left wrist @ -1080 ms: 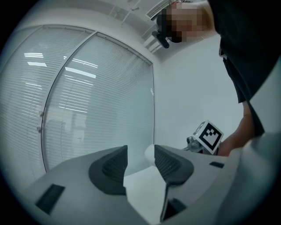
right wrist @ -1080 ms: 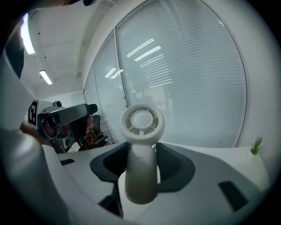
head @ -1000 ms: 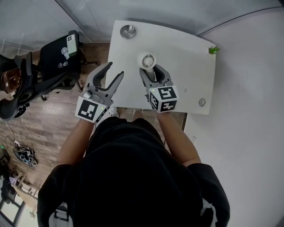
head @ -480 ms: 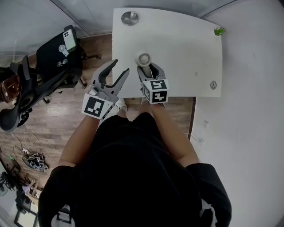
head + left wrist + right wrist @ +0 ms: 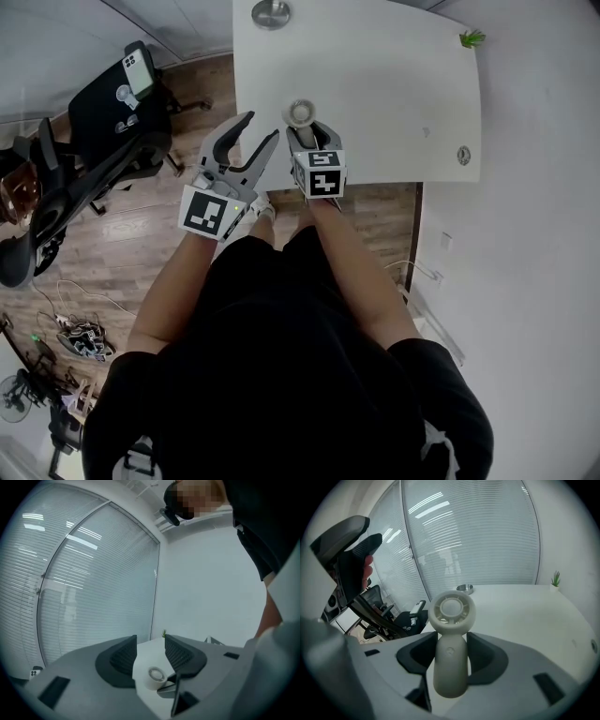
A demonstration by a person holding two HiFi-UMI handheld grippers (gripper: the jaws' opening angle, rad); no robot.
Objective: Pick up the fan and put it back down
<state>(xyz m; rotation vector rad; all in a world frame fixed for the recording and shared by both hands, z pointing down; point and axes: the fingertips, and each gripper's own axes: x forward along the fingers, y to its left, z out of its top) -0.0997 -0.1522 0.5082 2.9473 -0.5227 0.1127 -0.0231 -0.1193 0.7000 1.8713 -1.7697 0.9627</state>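
Right gripper (image 5: 307, 136) clamped on the handle of the fan (image 5: 451, 620), long axis along the jaws, head past the tips, over the near edge of the table (image 5: 394, 84). Left gripper (image 5: 260, 127) just left, jaws apart, empty. Probably straight down to set.

Black top (image 5: 281, 375) — short sleeves (image 5: 127, 370)

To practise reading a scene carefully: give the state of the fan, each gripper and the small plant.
fan: handle clamped by the right gripper, head sticking out past it.
right gripper: shut on fan.
left gripper: open, empty.
small plant: upright at the far corner of the table.
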